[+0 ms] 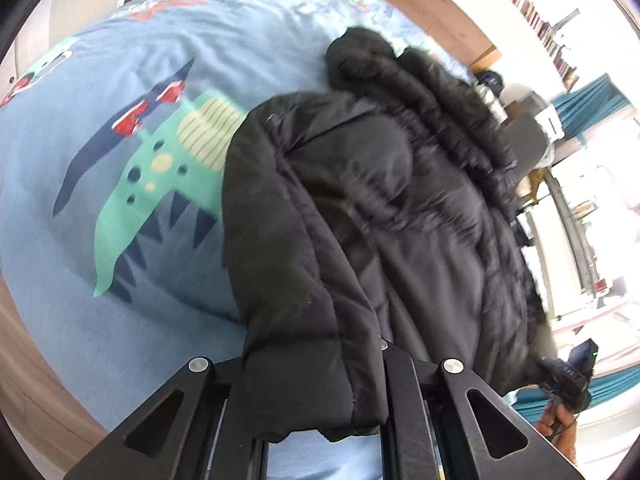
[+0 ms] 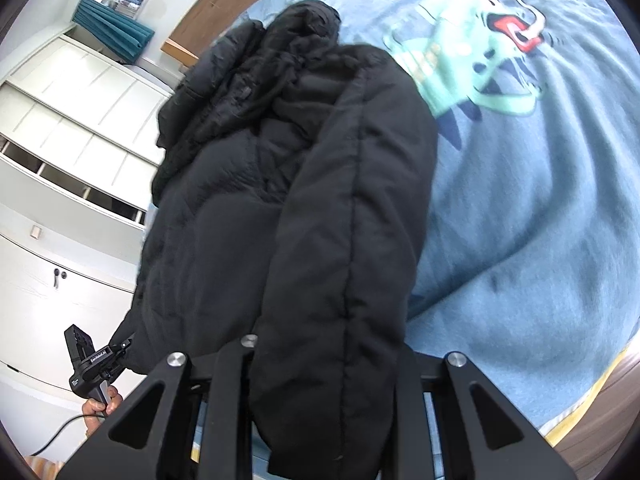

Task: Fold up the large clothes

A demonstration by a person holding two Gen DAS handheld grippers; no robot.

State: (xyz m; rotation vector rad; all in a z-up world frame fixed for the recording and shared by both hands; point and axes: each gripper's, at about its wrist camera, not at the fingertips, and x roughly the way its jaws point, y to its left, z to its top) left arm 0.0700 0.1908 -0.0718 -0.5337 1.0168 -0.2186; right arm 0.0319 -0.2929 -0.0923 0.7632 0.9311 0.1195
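A black puffer jacket [image 1: 380,200] lies along the edge of a bed covered with a blue dinosaur-print sheet [image 1: 120,80]. My left gripper [image 1: 316,392] is shut on one black sleeve cuff [image 1: 308,380], which hangs between its fingers. My right gripper [image 2: 324,384] is shut on the other sleeve [image 2: 344,280], which runs from the jacket body [image 2: 224,208] down between its fingers. The right gripper also shows at the lower right of the left wrist view [image 1: 572,376], and the left gripper at the lower left of the right wrist view [image 2: 92,364].
The blue sheet [image 2: 540,220] fills the far side of the bed. White cupboards [image 2: 60,160] stand beside the bed. A wooden headboard [image 1: 420,4], bookshelves [image 1: 532,16] and teal curtains [image 1: 592,100] are at the back.
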